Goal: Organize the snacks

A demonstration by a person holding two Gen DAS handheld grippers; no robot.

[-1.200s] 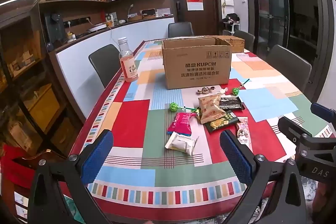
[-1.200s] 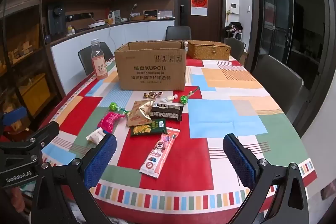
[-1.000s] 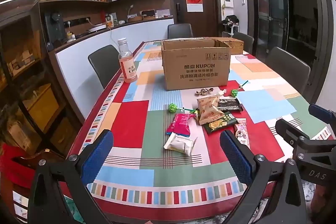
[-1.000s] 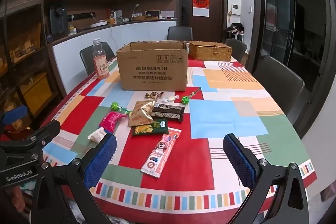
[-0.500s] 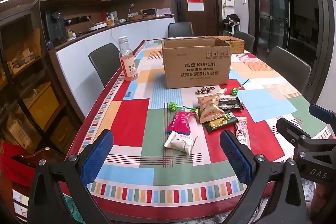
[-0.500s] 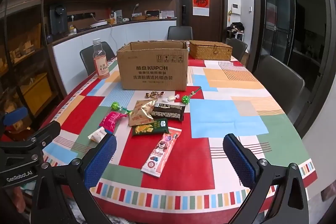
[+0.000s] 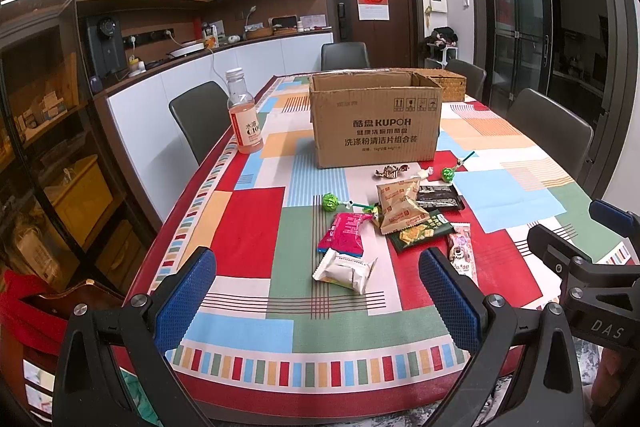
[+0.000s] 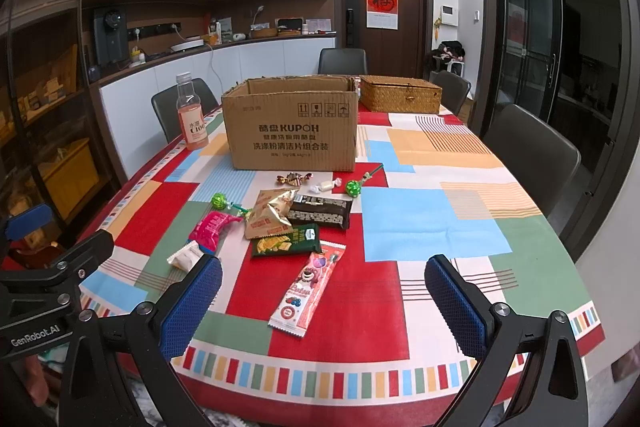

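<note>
Long counter (image 8: 436,215) under a patchwork cloth of red, blue, green and cream, ringed by grey chairs (image 8: 532,147), in a room with white cabinets and a dark door. Open cardboard box (image 8: 292,131) standing mid-counter as landmark. Left of box: pink drink bottle (image 8: 192,119). Behind box, to its right: wicker basket (image 8: 400,95). In front of box: snacks (image 8: 288,223) scattered loose, sweets and lollipops nearest it, packets closer to the near edge. Left gripper (image 7: 316,299) and right gripper (image 8: 324,303) over the near edge, jaws spread wide, holding and touching nothing.
</note>
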